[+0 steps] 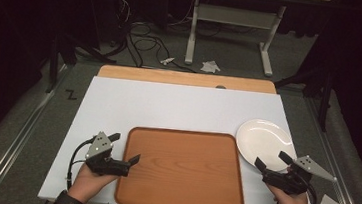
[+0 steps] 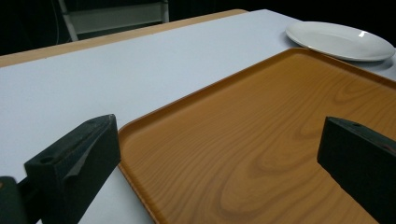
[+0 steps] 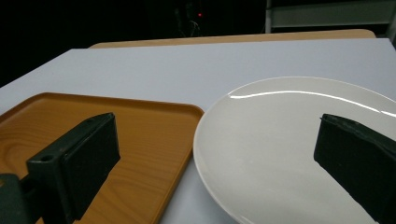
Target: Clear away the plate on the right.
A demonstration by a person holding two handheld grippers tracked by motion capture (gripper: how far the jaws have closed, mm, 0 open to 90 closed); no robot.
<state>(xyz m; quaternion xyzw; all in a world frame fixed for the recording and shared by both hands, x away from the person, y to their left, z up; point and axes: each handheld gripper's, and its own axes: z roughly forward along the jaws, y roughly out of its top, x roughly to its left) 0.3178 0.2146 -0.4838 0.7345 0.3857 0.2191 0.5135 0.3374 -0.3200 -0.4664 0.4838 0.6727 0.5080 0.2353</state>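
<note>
While both grippers (image 1: 125,149) (image 1: 272,160) gape empty, a glossy round plate (image 1: 264,140) adjoins the wood-grain rectangular tray (image 1: 181,168).

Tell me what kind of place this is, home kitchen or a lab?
Likely a lab or data-collection room, not a kitchen. Black curtains surround a white table top, loose cables lie on the grey floor behind it, and just a wooden tray and an empty white plate are set out. Each hand-held gripper is open.
</note>
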